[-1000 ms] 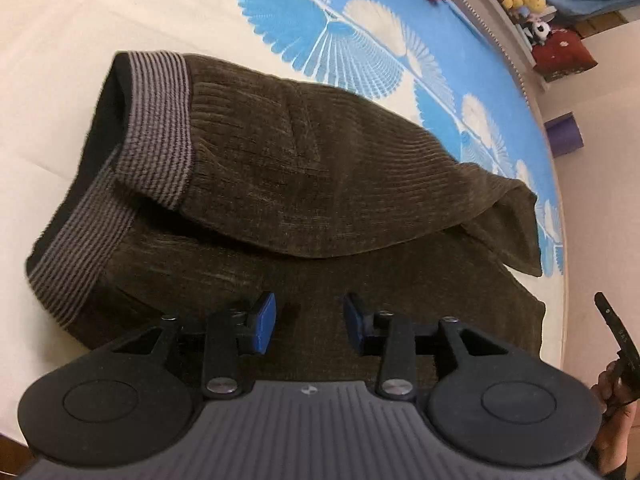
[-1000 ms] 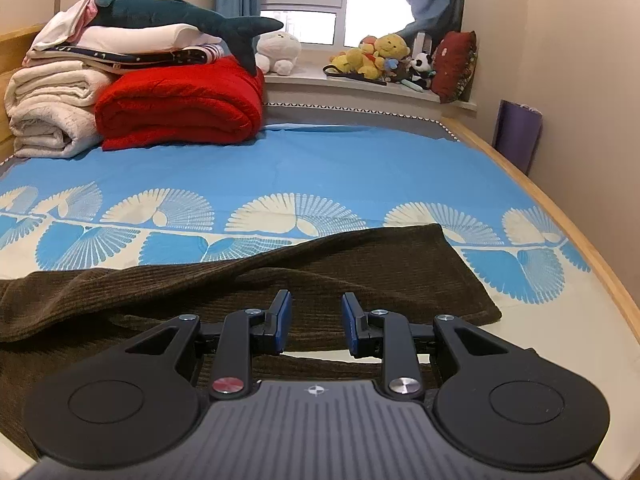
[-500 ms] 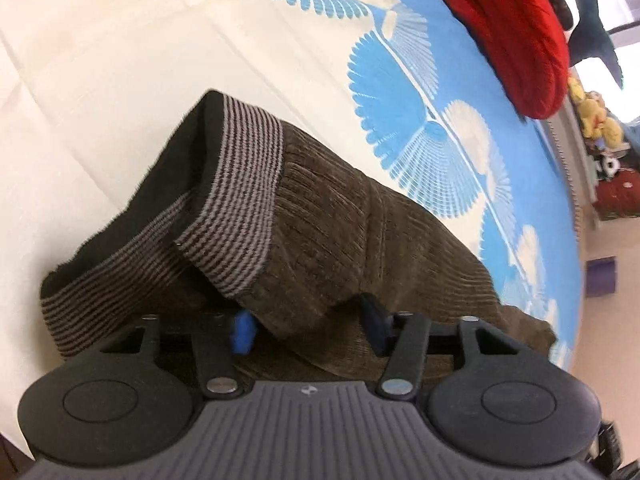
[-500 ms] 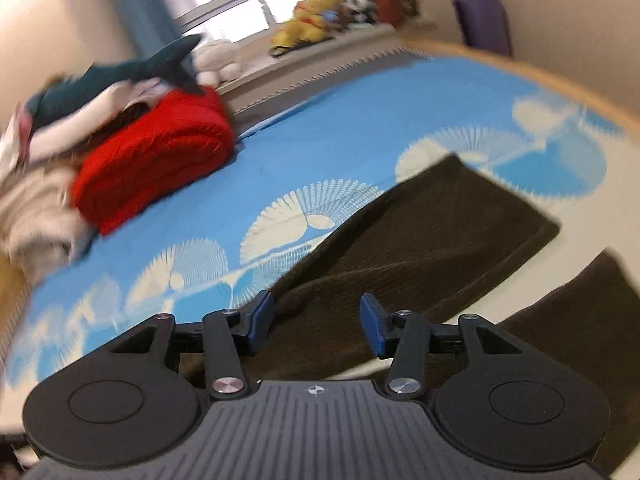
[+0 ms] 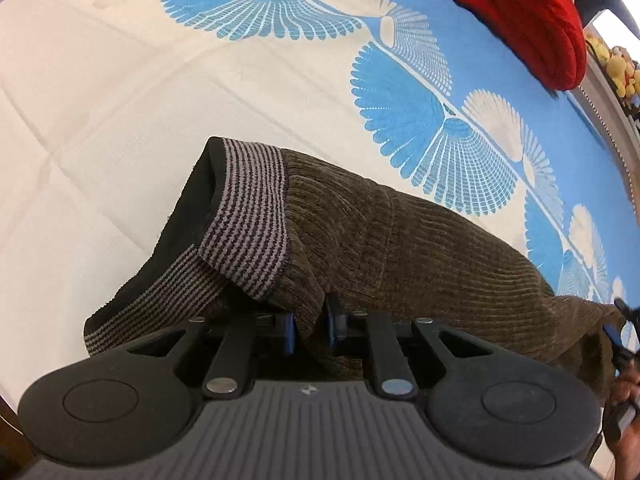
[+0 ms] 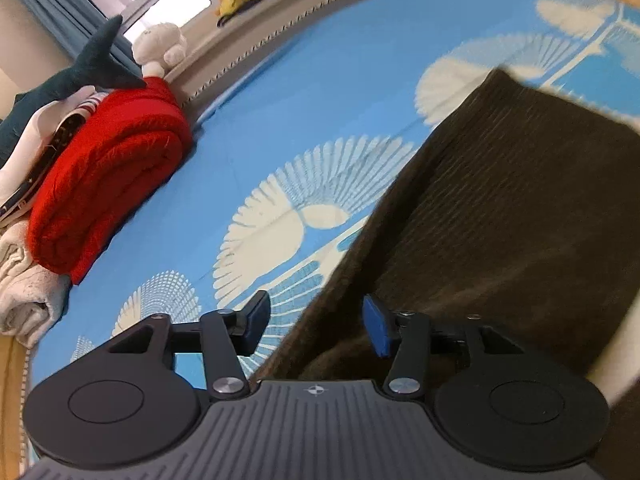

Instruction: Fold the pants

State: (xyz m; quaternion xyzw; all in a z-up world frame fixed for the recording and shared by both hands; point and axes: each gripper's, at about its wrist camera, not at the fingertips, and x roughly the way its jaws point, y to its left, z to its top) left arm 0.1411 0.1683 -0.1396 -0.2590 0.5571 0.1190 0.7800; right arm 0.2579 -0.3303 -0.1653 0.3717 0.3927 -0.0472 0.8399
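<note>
Pants [image 5: 400,248] on the bed [image 5: 100,120], pinched near the waistband in your left claw [image 5: 308,330]; your right claw [image 6: 316,326] spread wide over a leg.

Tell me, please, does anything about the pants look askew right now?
Yes: the waistband is skewed, its upper layer peeled back and off the lower band, showing the black lining. The left gripper pinches a fold of the pants there.

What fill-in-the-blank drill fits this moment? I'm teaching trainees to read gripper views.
1. The left gripper is shut on the brown ____.
2. The right gripper has its jaws ____.
3. The waistband is striped grey and ____.
4. The rolled blanket beside the white towels is ____.

Missing words: pants, open, black, red
</note>
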